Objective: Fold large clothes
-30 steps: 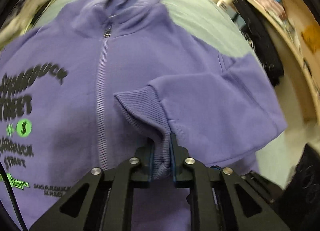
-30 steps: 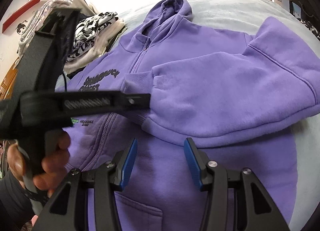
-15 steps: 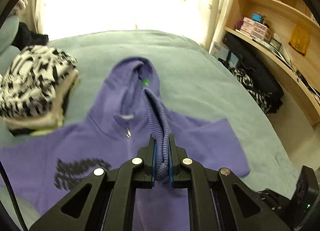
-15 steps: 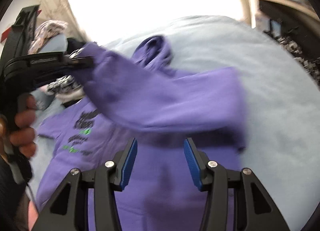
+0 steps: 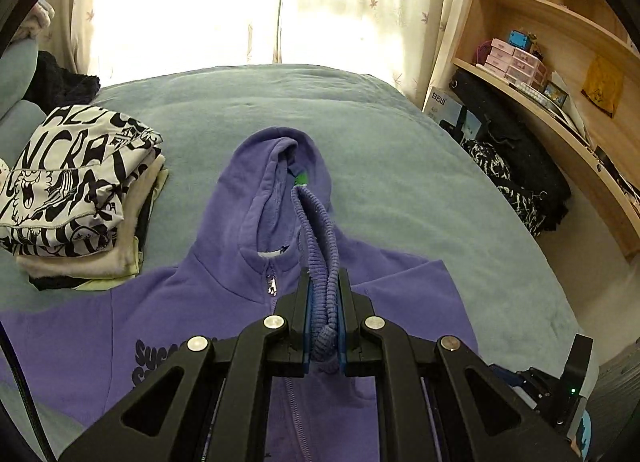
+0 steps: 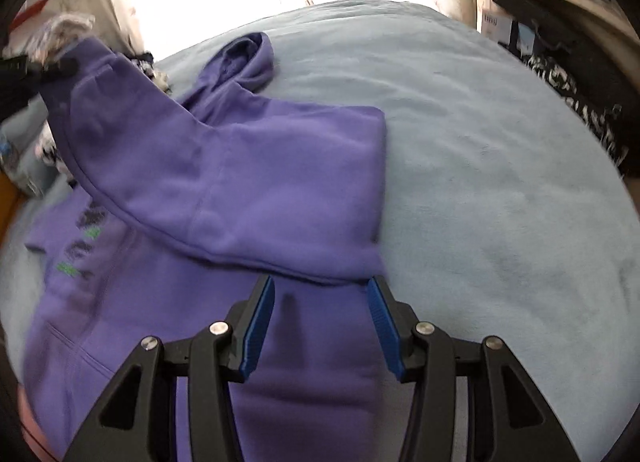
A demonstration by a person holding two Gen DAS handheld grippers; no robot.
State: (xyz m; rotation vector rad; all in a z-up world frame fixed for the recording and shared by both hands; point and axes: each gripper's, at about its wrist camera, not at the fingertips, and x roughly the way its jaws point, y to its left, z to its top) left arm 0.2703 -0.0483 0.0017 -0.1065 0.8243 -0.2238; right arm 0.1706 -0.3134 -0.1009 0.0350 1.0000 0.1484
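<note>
A purple zip hoodie [image 5: 224, 302] lies front up on a light blue bed [image 5: 400, 165], hood pointing away. My left gripper [image 5: 323, 290] is shut on the ribbed cuff [image 5: 320, 246] of one sleeve and holds it raised above the chest. In the right wrist view the lifted sleeve [image 6: 224, 165] stretches from the right shoulder fold up to the left gripper [image 6: 52, 65] at the far left. My right gripper [image 6: 320, 294] is open and empty, hovering over the hoodie's lower right body.
A stack of folded black-and-white printed clothes [image 5: 76, 189] sits on the bed at the left. Wooden shelves [image 5: 560, 61] and dark bags [image 5: 520, 165] stand to the right of the bed. Bright curtains [image 5: 240, 1] hang behind.
My left gripper has lifted the cuff up and leftward, pulling the sleeve across the hoodie's chest. My right gripper has stayed open and drifted toward the hoodie's right edge.
</note>
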